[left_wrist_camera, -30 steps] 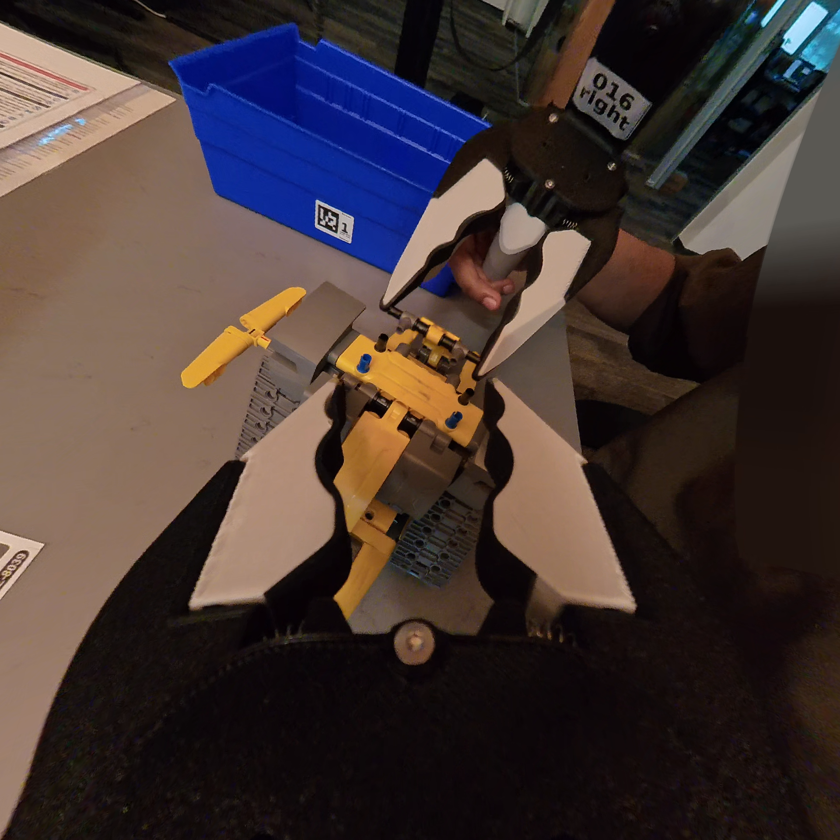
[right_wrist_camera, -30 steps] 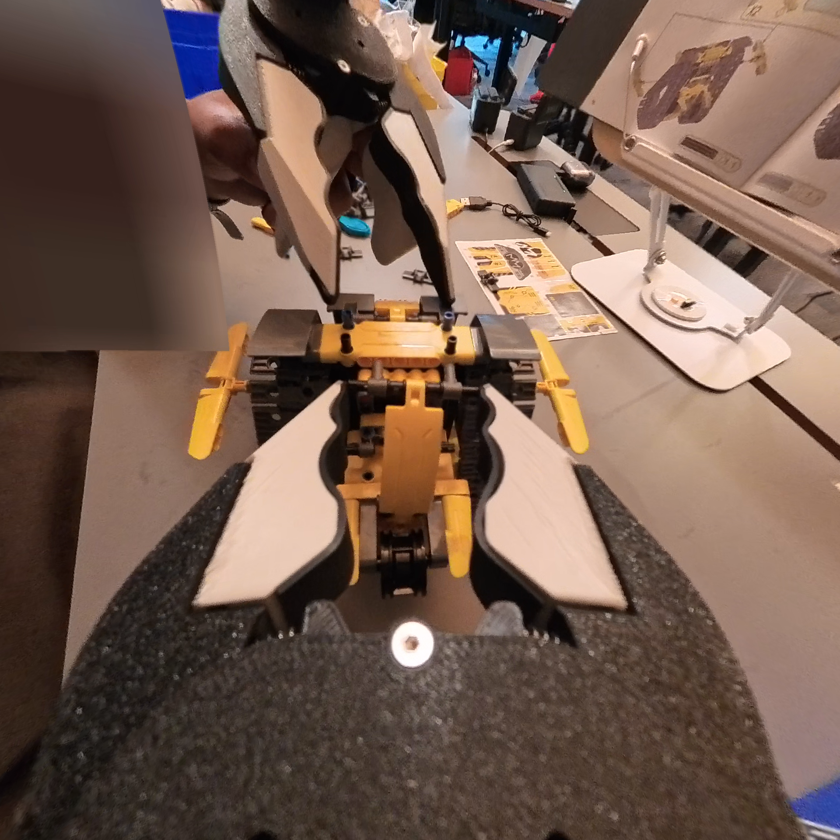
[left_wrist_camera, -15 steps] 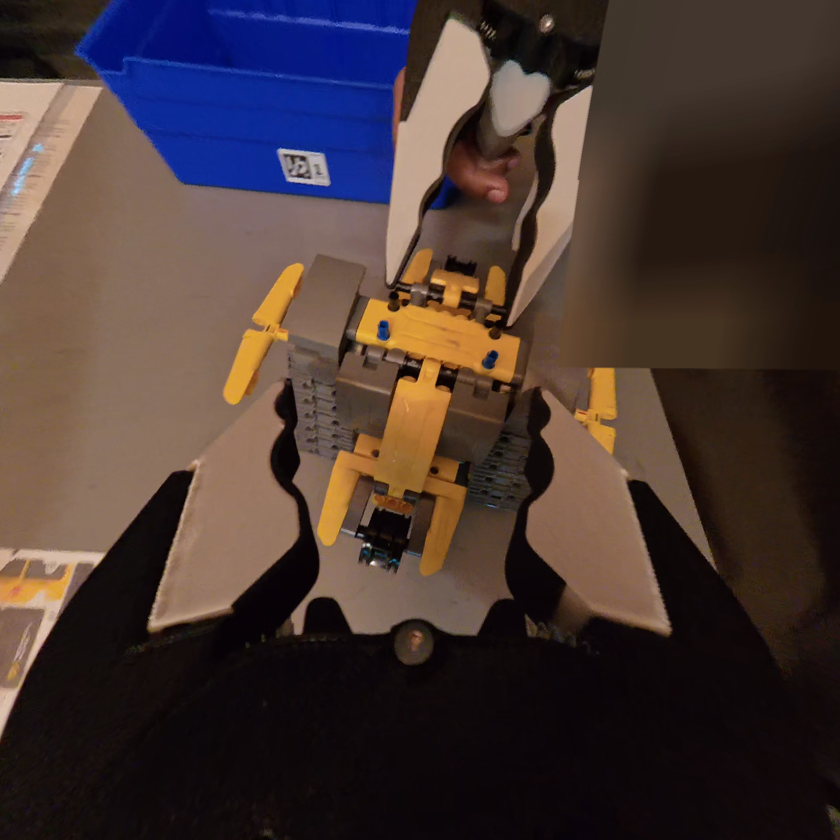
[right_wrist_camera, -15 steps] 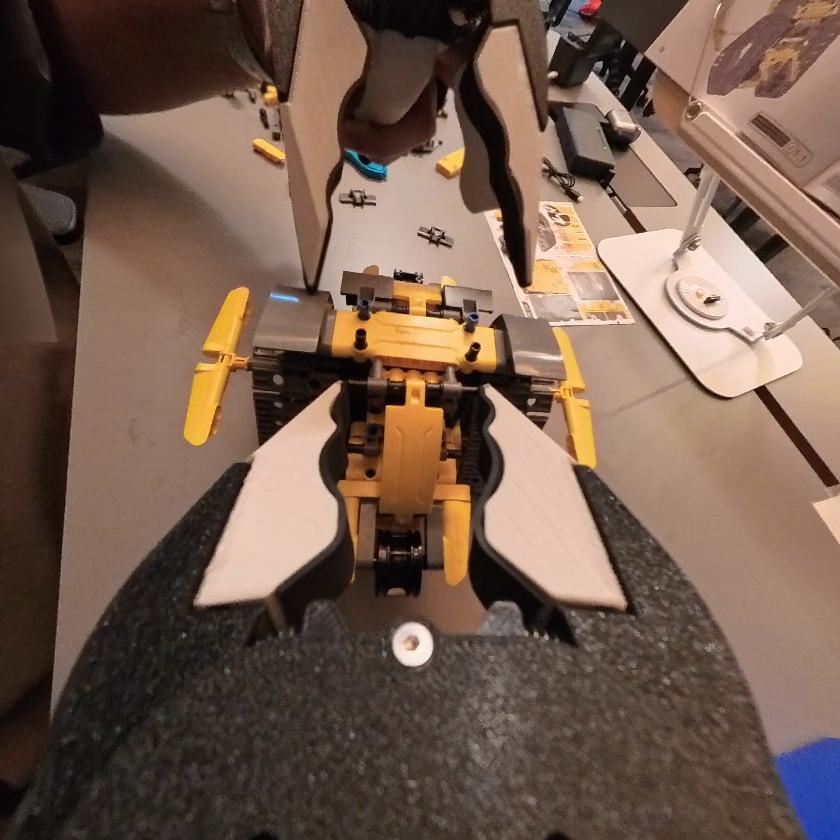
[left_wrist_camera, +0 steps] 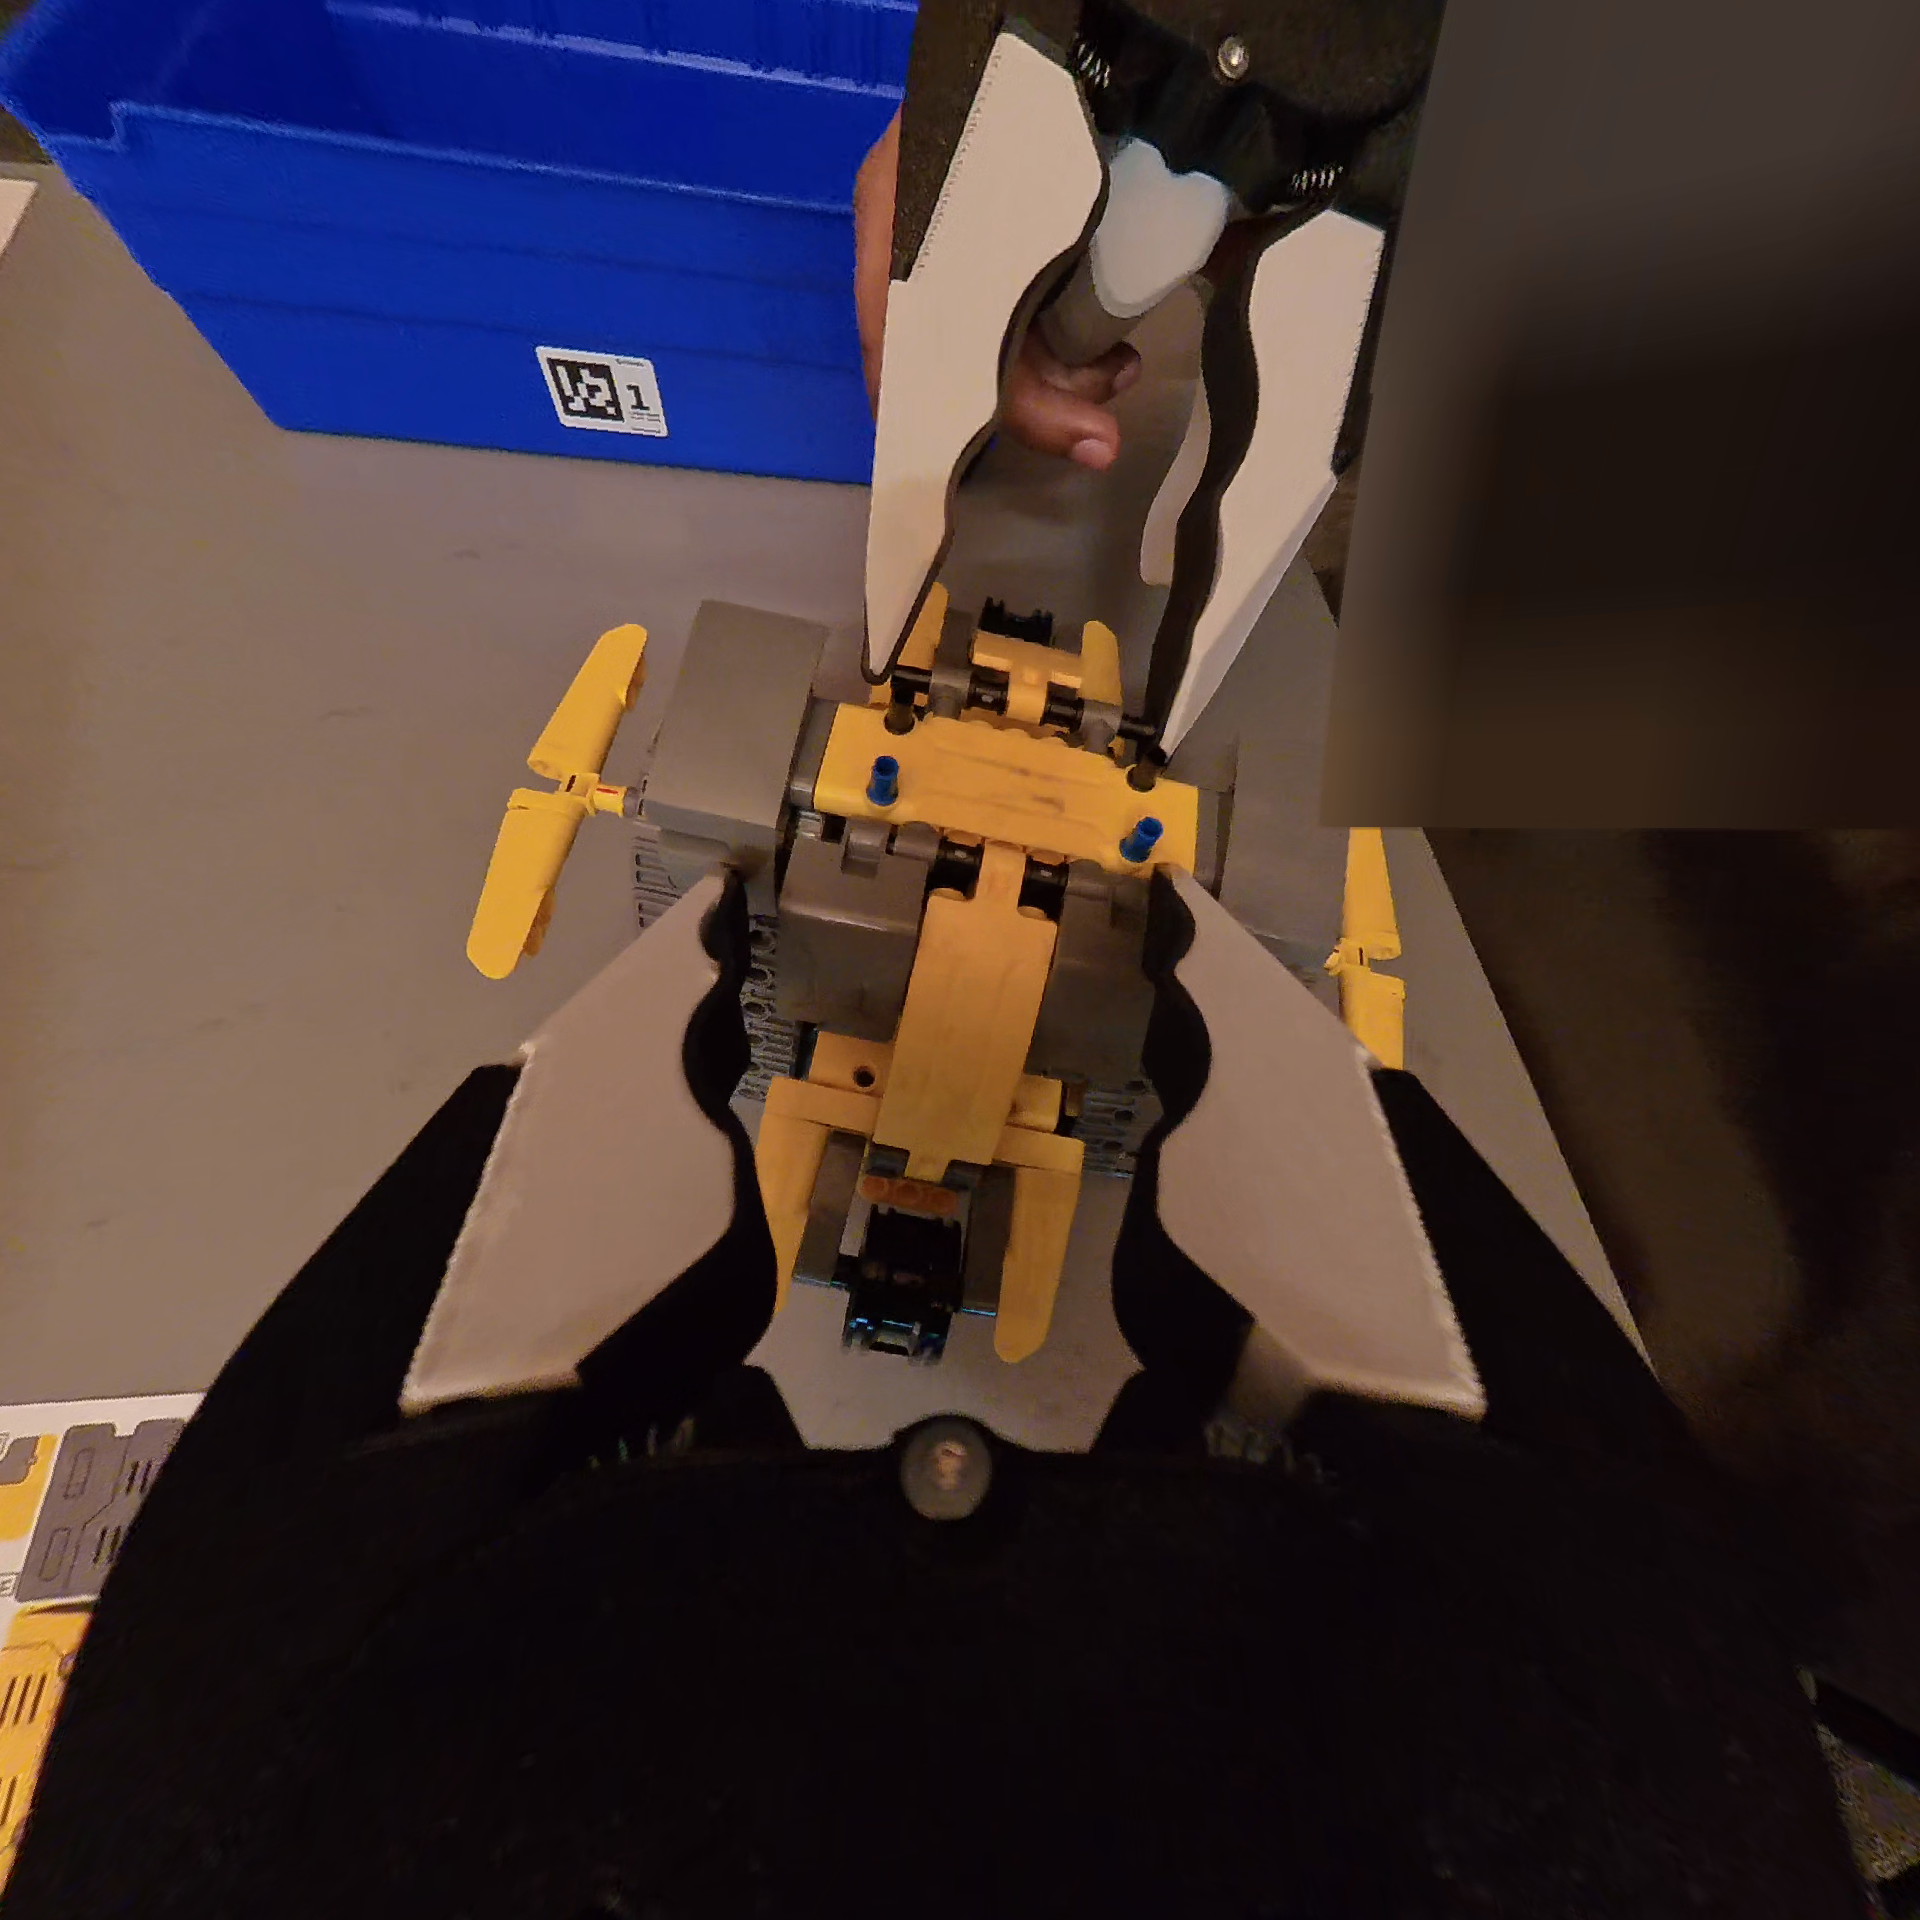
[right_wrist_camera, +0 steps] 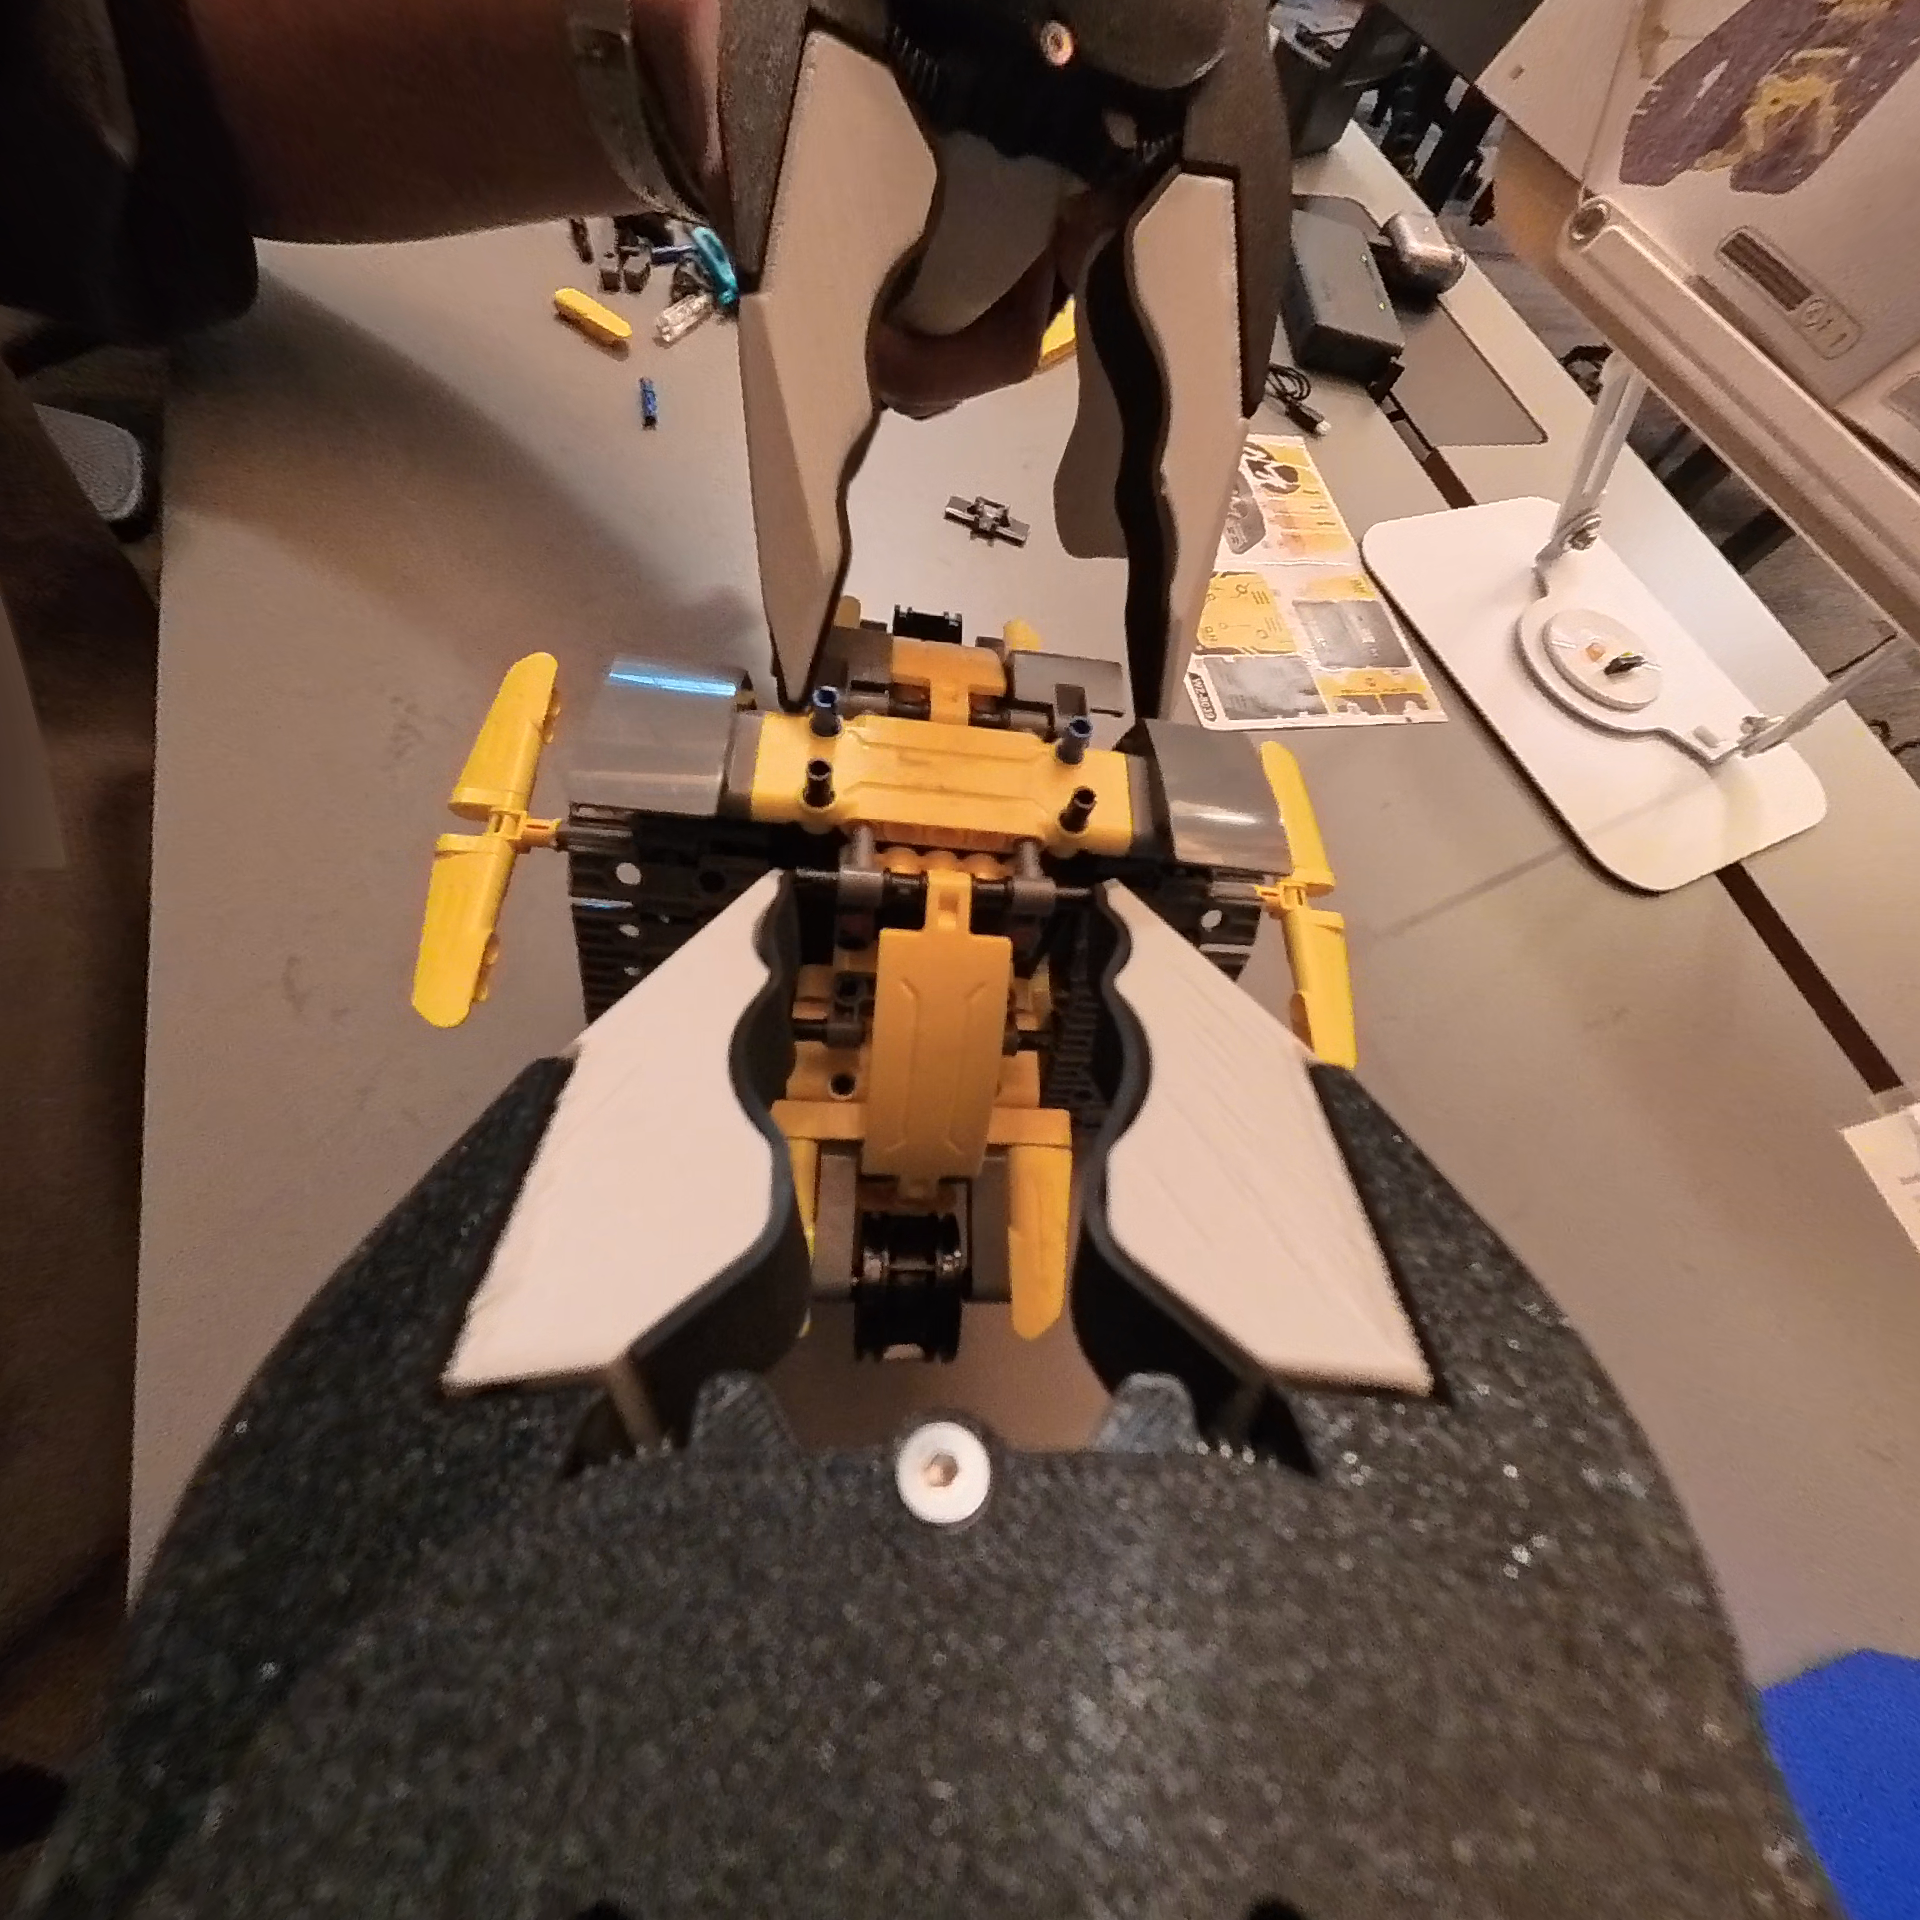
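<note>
Yellow and grey plastic fills the left wrist view: a brick-built tracked vehicle model stands on the grey tabletop, and we have the left gripper straddling its near end, jaws spread, tips just beside the grey body panels; whether they touch we cannot tell. Across the model, the right gripper comes down from above, its jaws parted and their tips at the black pins on the far edge of the yellow top plate. Two blue pins stand up from that plate. A blue bin sits behind on the tabletop, and a printed sheet lies at the near left.

In the right wrist view we see the same model from the opposite end. The right gripper has its jaws parted either side of the central yellow hood panel, gripping nothing that we can make out. The left gripper reaches in from the far side, jaws apart, tips near the blue pins. Loose small parts, a printed sheet and a white stand base lie beyond.

We judge the model light and rigid but prone to shedding pieces: the yellow side blades look fragile, so the grey body flanks over the tracks seem the safest hold.
</note>
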`<action>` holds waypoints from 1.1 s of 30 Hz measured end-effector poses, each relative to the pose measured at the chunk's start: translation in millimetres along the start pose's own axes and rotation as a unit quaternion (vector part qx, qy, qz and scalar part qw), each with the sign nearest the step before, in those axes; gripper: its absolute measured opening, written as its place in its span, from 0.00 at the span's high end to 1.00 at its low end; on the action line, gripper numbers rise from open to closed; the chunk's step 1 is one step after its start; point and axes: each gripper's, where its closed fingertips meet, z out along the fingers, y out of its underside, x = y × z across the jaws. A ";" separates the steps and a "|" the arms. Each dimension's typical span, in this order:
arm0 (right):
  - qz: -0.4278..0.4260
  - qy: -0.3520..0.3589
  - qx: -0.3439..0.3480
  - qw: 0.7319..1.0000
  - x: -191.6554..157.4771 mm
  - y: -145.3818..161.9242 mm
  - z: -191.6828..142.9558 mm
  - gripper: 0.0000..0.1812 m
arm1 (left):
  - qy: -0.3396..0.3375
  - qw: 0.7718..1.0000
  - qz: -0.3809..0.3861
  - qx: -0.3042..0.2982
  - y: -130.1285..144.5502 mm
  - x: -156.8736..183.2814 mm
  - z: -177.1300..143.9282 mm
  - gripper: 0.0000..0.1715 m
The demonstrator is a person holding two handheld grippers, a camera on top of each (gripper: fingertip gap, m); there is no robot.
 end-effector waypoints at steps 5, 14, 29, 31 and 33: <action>-0.003 0.013 -0.012 1.000 -0.3 -0.4 0.2 0.70 | -0.009 1.000 -0.001 -0.010 -0.1 2.2 -0.4 0.59; 0.000 0.010 -0.021 1.000 -0.7 -0.5 0.5 0.70 | -0.012 1.000 -0.012 -0.007 -1.0 3.1 -0.4 0.60; 0.005 -0.002 0.028 1.000 -0.9 -2.7 1.2 0.70 | -0.014 1.000 -0.014 -0.024 -0.5 2.3 -0.9 0.60; -0.001 0.005 0.034 0.999 -1.0 -2.7 0.7 0.70 | -0.014 1.000 -0.013 -0.024 -0.5 2.4 -0.7 0.60; 0.000 0.010 0.039 0.999 -0.8 -2.5 0.5 0.70 | -0.014 1.000 -0.012 -0.022 -0.2 2.3 -0.9 0.60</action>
